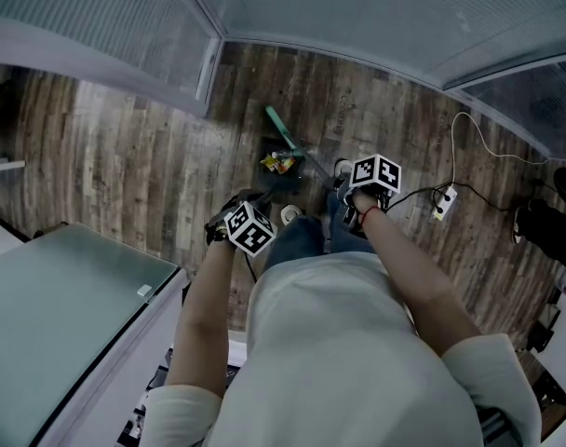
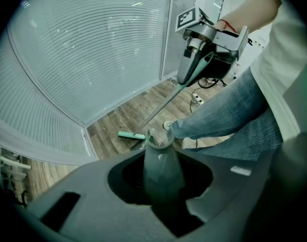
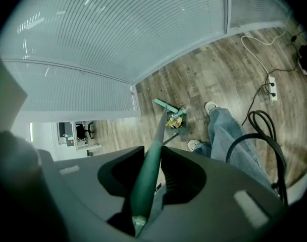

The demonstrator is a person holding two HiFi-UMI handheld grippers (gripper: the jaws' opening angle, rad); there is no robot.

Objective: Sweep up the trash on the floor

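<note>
Green plastic fills the right gripper (image 3: 151, 160): its jaws are clamped on the broom handle (image 3: 147, 178), which runs away from it down to the broom head (image 3: 166, 105) on the wooden floor (image 3: 219, 69); the left gripper (image 2: 161, 158) is closed in the same way on a grey-green dustpan handle (image 2: 162, 178) that stands up between its jaws; far ahead of the right gripper, at the low end of its handle, the trash (image 3: 172, 122), a small heap of yellow and coloured wrappers, lies on the dark dustpan (image 3: 180, 129), just on the near side of the broom head; whether heap and head touch I cannot tell; in the head view the heap sits beyond both grippers and between them, near the corner of the slatted walls (image 3: 118, 34); two white shoes (image 3: 211, 106) stand just right of the dustpan as the right gripper sees it; further to that gripper's right a white power strip (image 3: 272, 89) lies on the floor, well apart from the trash.
</note>
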